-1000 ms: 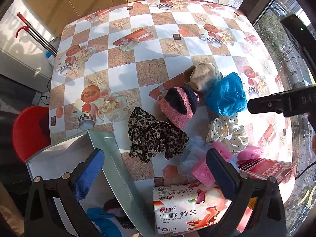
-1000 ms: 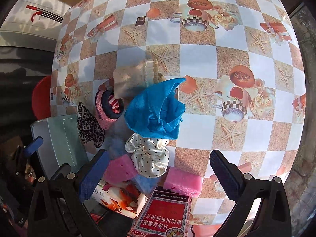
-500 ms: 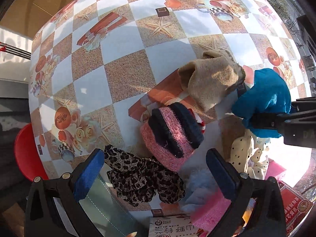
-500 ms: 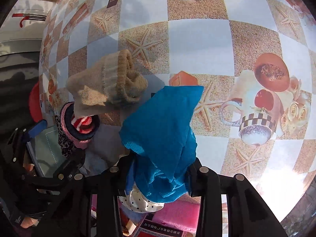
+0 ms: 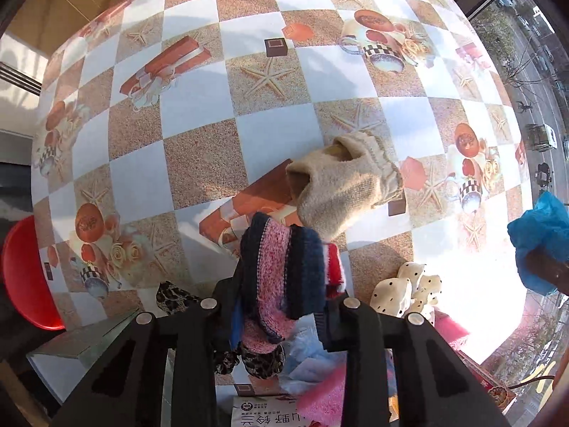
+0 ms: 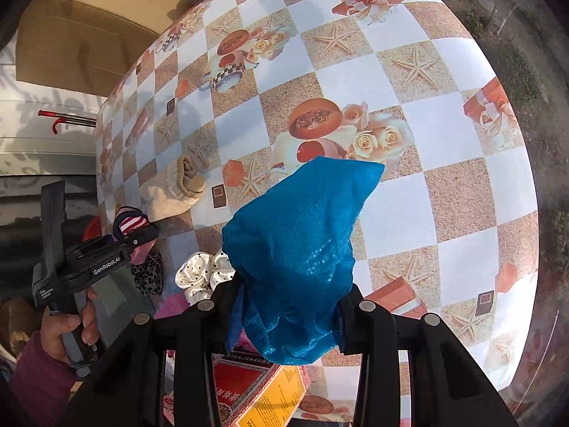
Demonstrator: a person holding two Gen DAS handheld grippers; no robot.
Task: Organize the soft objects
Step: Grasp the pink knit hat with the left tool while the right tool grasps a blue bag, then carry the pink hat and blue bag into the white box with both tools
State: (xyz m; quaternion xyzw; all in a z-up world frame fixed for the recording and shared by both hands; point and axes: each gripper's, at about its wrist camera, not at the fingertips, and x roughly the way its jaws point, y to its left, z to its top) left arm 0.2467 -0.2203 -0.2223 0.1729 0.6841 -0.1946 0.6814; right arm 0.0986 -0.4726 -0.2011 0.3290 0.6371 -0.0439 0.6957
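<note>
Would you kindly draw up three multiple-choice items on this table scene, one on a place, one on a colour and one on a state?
1. Where does the beige knitted sock lie?
A. on the tablecloth
B. in the left hand-held gripper
C. on the red stool

2. What colour is the cloth in the right hand-held gripper?
A. yellow
B. blue
C. white

3. What is between the jaws of the left hand-held gripper?
A. nothing
B. a tissue pack
C. the pink and navy striped sock

Key: 1 A, it rests free on the checked tablecloth; 2 B, plainly blue; 3 C, the closing jaws flank it.
</note>
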